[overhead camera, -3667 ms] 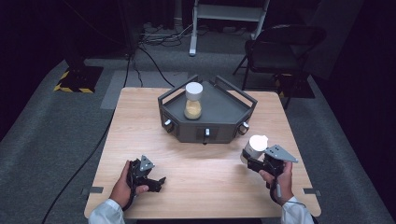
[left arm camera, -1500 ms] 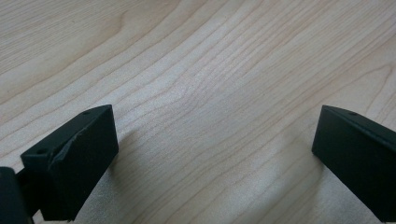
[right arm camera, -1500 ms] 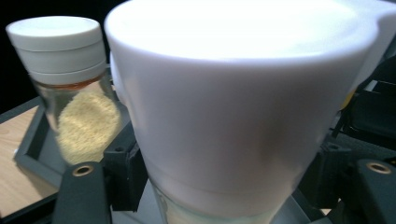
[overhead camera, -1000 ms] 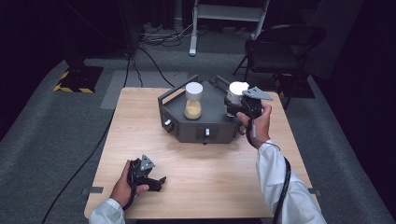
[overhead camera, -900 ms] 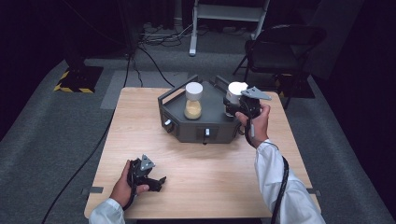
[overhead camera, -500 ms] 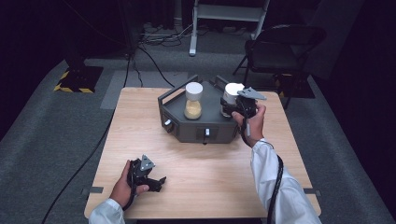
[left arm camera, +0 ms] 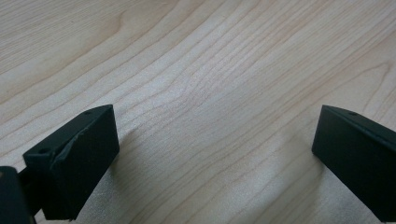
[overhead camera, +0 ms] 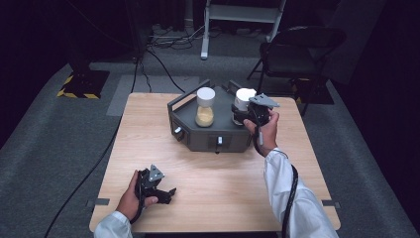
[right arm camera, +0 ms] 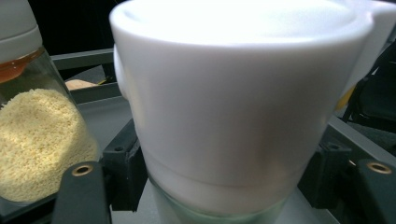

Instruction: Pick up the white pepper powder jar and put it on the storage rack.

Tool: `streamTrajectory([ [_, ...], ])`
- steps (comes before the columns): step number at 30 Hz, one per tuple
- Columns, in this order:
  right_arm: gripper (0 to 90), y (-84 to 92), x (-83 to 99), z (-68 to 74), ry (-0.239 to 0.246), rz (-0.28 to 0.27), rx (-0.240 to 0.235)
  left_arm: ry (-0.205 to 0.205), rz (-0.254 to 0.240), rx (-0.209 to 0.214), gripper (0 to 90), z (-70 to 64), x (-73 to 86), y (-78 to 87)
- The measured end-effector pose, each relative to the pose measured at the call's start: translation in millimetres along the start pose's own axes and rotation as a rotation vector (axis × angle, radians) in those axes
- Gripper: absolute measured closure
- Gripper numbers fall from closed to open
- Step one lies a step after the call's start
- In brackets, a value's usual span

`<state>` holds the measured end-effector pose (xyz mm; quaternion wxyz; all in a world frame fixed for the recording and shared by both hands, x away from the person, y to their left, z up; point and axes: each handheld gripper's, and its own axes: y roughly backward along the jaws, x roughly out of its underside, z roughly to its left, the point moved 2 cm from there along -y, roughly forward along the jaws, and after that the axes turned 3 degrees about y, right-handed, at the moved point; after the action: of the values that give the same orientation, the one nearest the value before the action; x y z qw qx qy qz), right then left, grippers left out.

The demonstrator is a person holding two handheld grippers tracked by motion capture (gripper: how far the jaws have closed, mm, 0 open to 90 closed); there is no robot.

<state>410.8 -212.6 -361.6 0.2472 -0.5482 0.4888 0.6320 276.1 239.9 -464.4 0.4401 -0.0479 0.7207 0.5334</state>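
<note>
The right claw [overhead camera: 243, 115] gripped a white-capped jar [overhead camera: 243, 101] over the dark rack [overhead camera: 208, 136], beside its grain-filled jar [overhead camera: 205, 107]; the left claw [overhead camera: 166, 193], near the rack, gaped wide.

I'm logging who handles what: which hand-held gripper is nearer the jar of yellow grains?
Right. The right hand-held gripper is beside the jar of yellow grains, shut on a white-lidded jar; the left hand-held gripper rests open near the table's front edge.
</note>
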Motion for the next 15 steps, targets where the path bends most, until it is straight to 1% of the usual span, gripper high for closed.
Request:
streamTrajectory([
  [3,29.2,-0.9,0.3,-1.3,-0.003,0.004,-0.001,-0.001,0.000,0.000,0.2,0.1,-0.1,0.0],
  [5,28.9,-1.1,1.1,-1.4,0.010,0.004,-0.002,-0.003,0.000,0.000,0.2,0.2,-0.1,0.1],
  [15,28.6,-1.4,0.3,-1.3,0.015,0.011,-0.001,-0.003,0.000,0.000,0.2,0.1,0.0,0.0],
])
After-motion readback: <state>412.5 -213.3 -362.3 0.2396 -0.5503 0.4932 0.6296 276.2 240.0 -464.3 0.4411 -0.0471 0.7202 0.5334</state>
